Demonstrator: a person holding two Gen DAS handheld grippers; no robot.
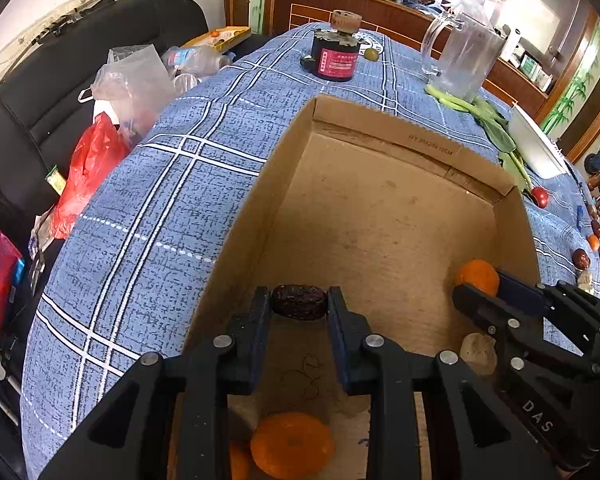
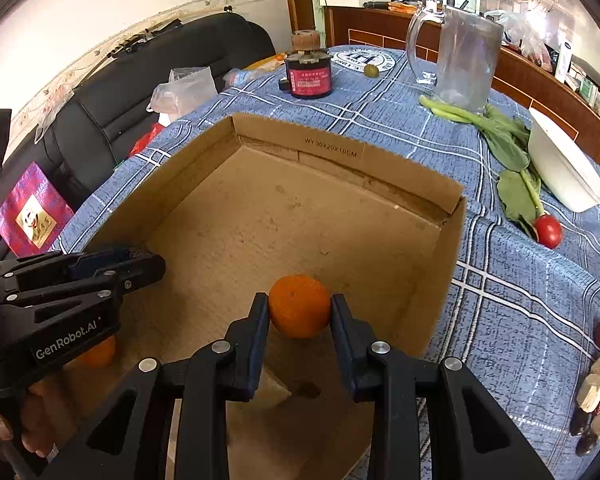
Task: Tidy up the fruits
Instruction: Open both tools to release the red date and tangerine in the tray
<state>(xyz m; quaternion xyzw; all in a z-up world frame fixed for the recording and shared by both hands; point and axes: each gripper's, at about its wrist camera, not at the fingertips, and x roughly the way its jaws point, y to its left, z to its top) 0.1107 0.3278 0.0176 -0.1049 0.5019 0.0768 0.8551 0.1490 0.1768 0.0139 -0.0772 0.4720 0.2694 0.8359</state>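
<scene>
over the cardboard box (image 2: 440,280), the left gripper (image 1: 299,304) pinches a light, wrinkled, soft date (image 1: 299,302) across its ends, while the right gripper (image 2: 299,308) clamps a firm, round orange (image 2: 299,306) at its widest part.

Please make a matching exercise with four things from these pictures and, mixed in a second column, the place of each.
Things:
1. dark date
2. held orange
3. radish
4. glass jug

Places:
A. on the cloth, right of the cardboard box
B. in the right gripper
C. far end of the table
D. in the left gripper

Pairs: 1-D, 2-B, 3-A, 4-C
</scene>
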